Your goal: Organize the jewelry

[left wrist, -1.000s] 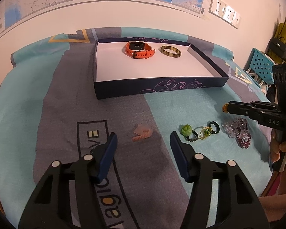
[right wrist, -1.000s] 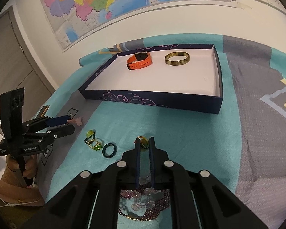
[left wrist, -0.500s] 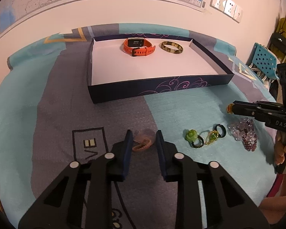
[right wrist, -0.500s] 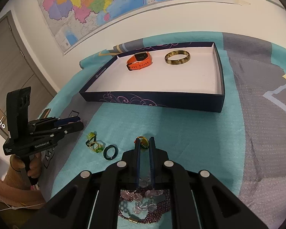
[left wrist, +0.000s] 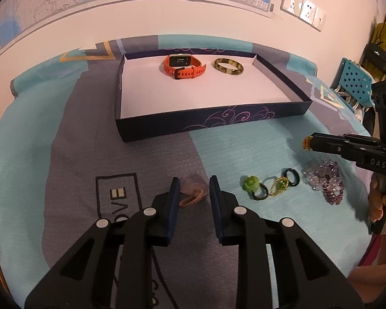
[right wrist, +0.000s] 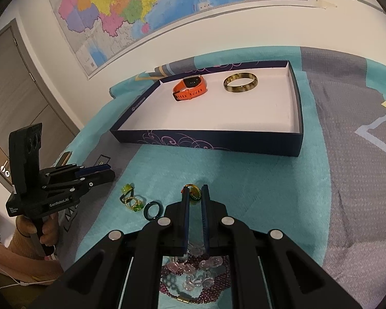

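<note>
A small ring with a red-and-green top point(right wrist: 192, 192) sits pinched between the fingertips of the right claw point(right wrist: 194, 195), held above the teal-and-grey cloth point(right wrist: 257, 180) in front of a shallow dark-blue box point(right wrist: 208, 143). The left claw point(left wrist: 192, 188) stands part open, its two blue pads flanking a pinkish coiled band point(left wrist: 194, 194) that lies on the grey part of the cloth; whether the pads touch it cannot be told. To the right of that band, in a row on the teal, lie a ring with a green flower point(left wrist: 251, 184), a gold ring with a green stone point(left wrist: 279, 186) and a plain dark ring point(left wrist: 292, 177), with a heap of purple and clear bead bracelets point(left wrist: 325, 180) just beyond them, under the right claw. Inside the box, at its far end, an orange smartwatch point(left wrist: 184, 66) and a mottled brown bangle point(left wrist: 228, 66) rest side by side on the white lining. A coloured map point(right wrist: 131, 7) hangs on the wall behind.
</note>
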A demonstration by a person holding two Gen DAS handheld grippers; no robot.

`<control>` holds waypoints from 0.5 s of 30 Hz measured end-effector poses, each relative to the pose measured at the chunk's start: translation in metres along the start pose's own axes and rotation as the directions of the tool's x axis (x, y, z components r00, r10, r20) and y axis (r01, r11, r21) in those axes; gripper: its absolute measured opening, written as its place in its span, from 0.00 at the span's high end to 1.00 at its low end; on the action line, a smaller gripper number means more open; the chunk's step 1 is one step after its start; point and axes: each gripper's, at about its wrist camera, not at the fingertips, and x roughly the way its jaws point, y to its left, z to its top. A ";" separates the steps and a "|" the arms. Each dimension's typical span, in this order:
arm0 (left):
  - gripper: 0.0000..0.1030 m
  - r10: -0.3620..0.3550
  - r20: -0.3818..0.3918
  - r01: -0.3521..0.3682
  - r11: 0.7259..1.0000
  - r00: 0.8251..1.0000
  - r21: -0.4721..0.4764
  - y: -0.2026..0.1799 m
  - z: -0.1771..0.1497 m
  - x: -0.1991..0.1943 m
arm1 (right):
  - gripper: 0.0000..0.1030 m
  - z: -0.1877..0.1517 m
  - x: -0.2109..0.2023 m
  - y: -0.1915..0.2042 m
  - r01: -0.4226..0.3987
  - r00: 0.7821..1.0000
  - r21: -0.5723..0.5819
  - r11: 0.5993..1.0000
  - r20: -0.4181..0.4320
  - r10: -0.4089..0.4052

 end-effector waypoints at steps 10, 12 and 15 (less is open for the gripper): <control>0.77 -0.021 0.041 0.020 1.000 0.999 0.013 -0.005 0.007 -0.013 | 0.93 0.009 -0.005 0.003 -0.008 1.000 -0.007 1.000 0.026 0.008; 0.77 -0.020 0.046 0.020 1.000 0.999 0.017 -0.006 0.009 -0.014 | 0.93 0.011 -0.006 0.003 -0.009 1.000 -0.010 1.000 0.028 0.009; 0.77 -0.024 0.057 0.023 0.999 0.998 0.022 -0.007 0.013 -0.017 | 0.93 0.014 -0.007 0.004 -0.010 0.999 -0.018 1.000 0.034 0.010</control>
